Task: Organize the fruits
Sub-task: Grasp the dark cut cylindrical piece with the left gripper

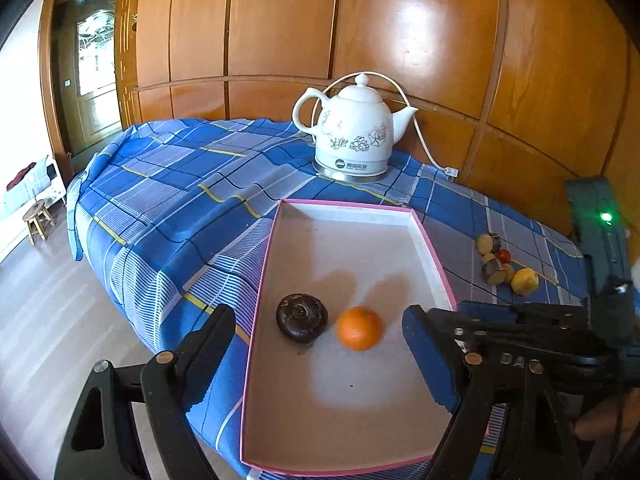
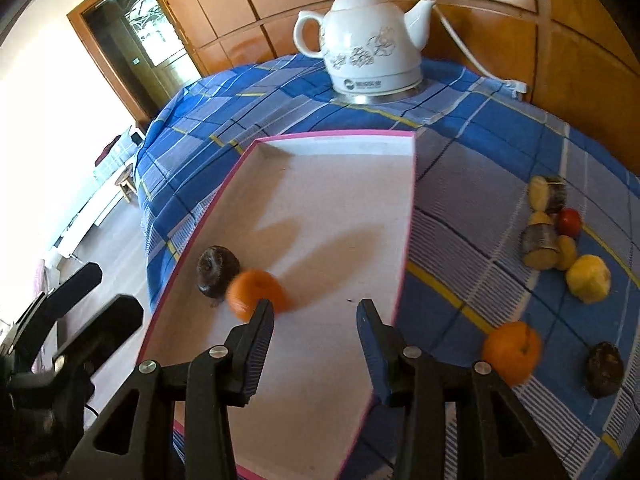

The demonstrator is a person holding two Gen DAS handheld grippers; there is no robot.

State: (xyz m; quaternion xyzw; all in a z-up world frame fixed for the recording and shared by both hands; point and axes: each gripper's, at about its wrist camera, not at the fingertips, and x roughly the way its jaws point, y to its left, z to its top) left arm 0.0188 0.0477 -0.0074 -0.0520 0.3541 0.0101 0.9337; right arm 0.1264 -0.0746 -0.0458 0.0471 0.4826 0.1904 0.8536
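Two fruits lie in the pink-rimmed tray: an orange, blurred, and a dark brown round fruit just beside it, left of centre in the right wrist view. More fruit waits on the cloth at the right of that frame: a second orange, a second dark fruit, a yellow fruit, a small red one, and cut pieces with pale faces that I cannot identify.

Right gripper: jaws parted and empty over the tray floor; the tray orange sits behind the left fingertip, and contact is unclear. Left gripper: jaws spread wide, nothing between the pads, the two tray fruits framed beyond them.

Handling, judged: oranges look light, firm and round, apt to roll on the flat tray; take across the widest part with moderate squeeze. The dark fruit looks flattened and should sit steadier. Cut pieces are probably soft; grip by the skin sides.

Surface: blue plaid cloth over a table, slightly rumpled. A white ceramic kettle with cord stands at upper centre, behind the tray. Wood-panelled wall behind; doorway at upper left.
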